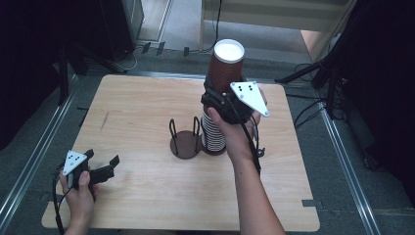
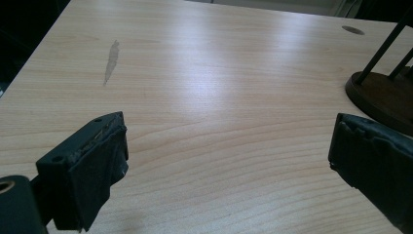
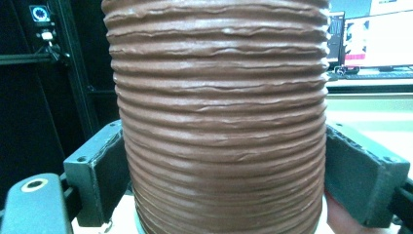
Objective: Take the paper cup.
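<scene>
A brown ribbed paper cup (image 1: 227, 66) with a white inside is held upright in the air, mouth up. My right gripper (image 1: 219, 94) is shut on its lower part. In the right gripper view the cup (image 3: 221, 112) sits between both pads (image 3: 100, 175), which press its sides. Directly below it a stack of nested cups (image 1: 213, 134) stands on the table. Beside the stack is a round dark brown stand (image 1: 185, 143) with thin wire loops. My left gripper (image 1: 104, 165) rests low over the table's near left corner, open and empty (image 2: 229, 165).
The wooden table (image 1: 142, 107) has a long grey scuff mark (image 2: 111, 61) on its left part. The stand's base (image 2: 382, 95) lies just beyond my left gripper's right jaw. Dark tripods and cables stand on the floor around the table.
</scene>
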`<action>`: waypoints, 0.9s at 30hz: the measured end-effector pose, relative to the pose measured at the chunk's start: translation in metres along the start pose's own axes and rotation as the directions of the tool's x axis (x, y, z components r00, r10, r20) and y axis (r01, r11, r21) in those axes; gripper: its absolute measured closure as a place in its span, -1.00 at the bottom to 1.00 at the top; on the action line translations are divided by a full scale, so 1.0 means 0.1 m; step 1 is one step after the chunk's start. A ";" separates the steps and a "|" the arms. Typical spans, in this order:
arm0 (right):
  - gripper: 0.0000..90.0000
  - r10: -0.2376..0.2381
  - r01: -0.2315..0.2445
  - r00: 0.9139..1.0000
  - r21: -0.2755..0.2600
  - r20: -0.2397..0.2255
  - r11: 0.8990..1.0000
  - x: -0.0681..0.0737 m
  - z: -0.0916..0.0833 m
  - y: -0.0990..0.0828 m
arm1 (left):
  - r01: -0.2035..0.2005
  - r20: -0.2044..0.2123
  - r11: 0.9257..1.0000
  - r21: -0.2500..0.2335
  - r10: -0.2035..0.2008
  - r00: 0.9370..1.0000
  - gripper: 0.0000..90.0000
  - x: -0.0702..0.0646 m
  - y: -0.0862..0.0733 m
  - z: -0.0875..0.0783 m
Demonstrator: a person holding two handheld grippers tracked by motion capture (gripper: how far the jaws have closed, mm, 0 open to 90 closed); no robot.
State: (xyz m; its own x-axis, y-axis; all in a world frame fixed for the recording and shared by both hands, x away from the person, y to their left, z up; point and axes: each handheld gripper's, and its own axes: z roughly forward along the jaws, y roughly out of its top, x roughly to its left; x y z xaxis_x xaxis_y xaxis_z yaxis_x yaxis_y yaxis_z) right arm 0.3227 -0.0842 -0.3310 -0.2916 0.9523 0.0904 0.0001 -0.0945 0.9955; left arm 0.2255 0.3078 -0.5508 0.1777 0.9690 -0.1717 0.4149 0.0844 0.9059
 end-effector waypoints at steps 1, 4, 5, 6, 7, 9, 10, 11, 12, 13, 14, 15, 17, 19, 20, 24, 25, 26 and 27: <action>-0.73 0.001 -0.001 1.000 -0.003 -0.002 1.000 0.00 -0.01 0.02 | 0.000 0.000 1.000 0.000 0.000 1.000 -0.96 0.00 0.00 0.00; -0.73 -0.001 0.001 1.000 -0.010 -0.002 1.000 0.00 -0.02 0.05 | 0.000 -0.001 1.000 0.000 0.000 1.000 -0.96 0.00 0.00 0.00; -0.73 0.000 0.000 1.000 -0.013 -0.003 1.000 -0.01 -0.03 0.06 | -0.002 0.000 1.000 0.000 0.002 1.000 -0.96 0.00 0.00 0.00; -0.73 -0.004 0.004 1.000 -0.021 -0.004 1.000 -0.01 -0.04 0.09 | -0.003 0.000 1.000 0.000 0.003 1.000 -0.96 0.00 0.00 0.00; -0.73 -0.004 0.004 1.000 -0.021 -0.004 1.000 -0.01 -0.04 0.09 | -0.002 0.000 1.000 0.000 0.002 1.000 -0.96 0.00 0.00 0.00; -0.73 -0.003 0.003 1.000 -0.031 -0.002 1.000 -0.03 -0.06 0.15 | -0.001 0.001 1.000 0.001 0.001 1.000 -0.96 0.00 0.00 0.00; -0.73 -0.003 0.003 1.000 -0.031 -0.002 1.000 -0.03 -0.06 0.15 | -0.001 0.001 1.000 0.001 0.001 1.000 -0.96 0.00 0.00 0.00; -0.73 -0.006 0.006 1.000 -0.041 0.001 0.999 -0.05 -0.08 0.19 | -0.001 0.002 1.000 0.002 0.001 1.000 -0.96 0.00 0.00 0.00; -0.73 -0.008 0.008 1.000 -0.045 0.004 0.999 -0.06 -0.09 0.21 | -0.001 0.002 1.000 0.002 0.001 1.000 -0.96 0.00 0.00 0.00; -0.73 -0.008 0.008 1.000 -0.047 0.006 0.999 -0.07 -0.10 0.22 | -0.001 0.001 1.000 0.002 0.001 1.000 -0.96 0.00 0.00 0.00; -0.73 -0.002 0.002 1.000 -0.049 0.009 0.999 -0.08 -0.12 0.23 | -0.003 0.001 1.000 0.001 0.003 1.000 -0.96 0.00 0.00 0.00; -0.73 -0.001 0.001 1.000 -0.050 0.009 0.999 -0.10 -0.13 0.24 | -0.004 0.001 1.000 0.002 0.004 1.000 -0.96 0.00 0.00 0.00; -0.73 0.008 -0.008 1.000 -0.051 0.008 0.999 -0.13 -0.17 0.26 | -0.004 0.001 1.000 0.001 0.004 1.000 -0.96 0.00 0.00 0.01; -0.73 0.004 -0.004 1.000 -0.053 0.011 0.999 -0.14 -0.19 0.27 | -0.003 0.001 1.000 0.002 0.003 1.000 -0.96 0.00 0.00 0.00; -0.73 0.003 -0.002 1.000 -0.055 0.015 0.998 -0.17 -0.23 0.27 | -0.003 0.001 1.000 0.002 0.003 1.000 -0.96 0.00 0.00 0.00; -0.73 0.003 -0.001 1.000 -0.058 0.029 0.998 -0.26 -0.30 0.27 | -0.006 0.000 1.000 0.001 0.006 1.000 -0.96 -0.01 0.00 0.01; -0.73 0.002 0.000 0.999 -0.061 0.033 0.998 -0.29 -0.32 0.27 | -0.007 0.000 1.000 0.002 0.007 1.000 -0.96 -0.01 0.00 0.01; -0.73 0.002 0.000 0.999 -0.061 0.033 0.998 -0.29 -0.32 0.27 | -0.007 0.000 1.000 0.002 0.007 1.000 -0.96 -0.01 0.00 0.01; -0.73 0.002 0.000 0.999 -0.059 0.041 0.998 -0.35 -0.35 0.27 | -0.006 0.000 1.000 0.001 0.006 1.000 -0.96 -0.01 0.00 0.01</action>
State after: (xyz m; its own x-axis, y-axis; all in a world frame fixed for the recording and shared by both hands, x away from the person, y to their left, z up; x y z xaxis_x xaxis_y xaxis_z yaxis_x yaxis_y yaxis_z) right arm 0.2990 -0.1299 -0.3084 -0.2522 0.9631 0.0936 -0.0564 -0.1113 0.9922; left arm 0.2260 0.3071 -0.5508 0.1803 0.9695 -0.1658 0.4148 0.0779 0.9066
